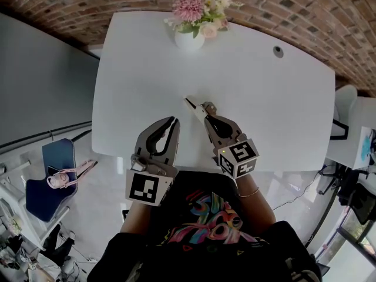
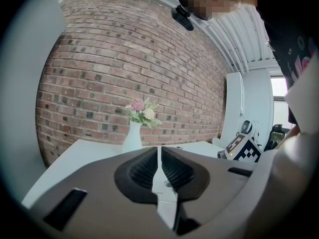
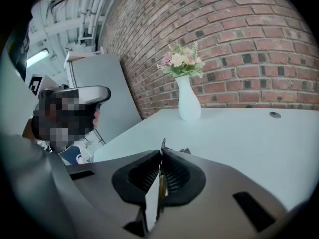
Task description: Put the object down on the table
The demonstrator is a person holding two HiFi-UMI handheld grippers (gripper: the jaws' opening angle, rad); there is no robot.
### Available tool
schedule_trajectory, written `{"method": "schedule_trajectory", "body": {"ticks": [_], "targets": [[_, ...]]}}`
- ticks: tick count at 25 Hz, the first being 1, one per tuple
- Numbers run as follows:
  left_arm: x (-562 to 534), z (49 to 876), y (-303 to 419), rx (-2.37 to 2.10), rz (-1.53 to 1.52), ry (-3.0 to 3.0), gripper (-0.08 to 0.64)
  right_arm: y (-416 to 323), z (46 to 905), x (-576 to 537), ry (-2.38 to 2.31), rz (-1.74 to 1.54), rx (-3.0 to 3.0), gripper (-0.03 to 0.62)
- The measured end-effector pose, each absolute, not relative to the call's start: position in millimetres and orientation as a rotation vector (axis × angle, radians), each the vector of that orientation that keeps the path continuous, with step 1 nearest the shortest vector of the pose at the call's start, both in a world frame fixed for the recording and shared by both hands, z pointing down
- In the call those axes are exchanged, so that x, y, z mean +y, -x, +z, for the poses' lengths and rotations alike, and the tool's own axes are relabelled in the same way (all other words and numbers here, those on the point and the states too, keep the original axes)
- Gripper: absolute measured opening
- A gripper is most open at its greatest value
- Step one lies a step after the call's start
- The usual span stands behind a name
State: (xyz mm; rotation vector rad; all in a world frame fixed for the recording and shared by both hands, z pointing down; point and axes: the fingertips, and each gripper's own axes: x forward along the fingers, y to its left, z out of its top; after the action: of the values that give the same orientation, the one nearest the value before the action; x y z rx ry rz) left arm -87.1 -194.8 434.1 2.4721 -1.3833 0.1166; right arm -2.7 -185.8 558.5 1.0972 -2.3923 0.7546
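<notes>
The right gripper (image 1: 205, 111) is clenched on a thin flat object (image 1: 190, 103) (card-like, seen edge-on), whose tip pokes past the jaws over the white tabletop (image 1: 276, 104). The left gripper (image 1: 173, 122) is closed and empty. The lowering step seems in hand; next the object must touch down, then the jaws part.

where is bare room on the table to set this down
Most of the white table is bare: wide patches either side of the flower vase, and the middle ahead of the right hand-held gripper. Crowded only at the vase on the far edge and the cable hole.
</notes>
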Motion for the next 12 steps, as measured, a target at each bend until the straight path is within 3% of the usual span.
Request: {"method": "schedule_trajectory", "body": {"ticks": [12], "targets": [[-196.1, 439.0, 83.0, -1.385, 0.132, -2.462, 0.04, -8.2, 602.1, -176.0, -1.079, 0.869, -2.346, 0.035]]}}
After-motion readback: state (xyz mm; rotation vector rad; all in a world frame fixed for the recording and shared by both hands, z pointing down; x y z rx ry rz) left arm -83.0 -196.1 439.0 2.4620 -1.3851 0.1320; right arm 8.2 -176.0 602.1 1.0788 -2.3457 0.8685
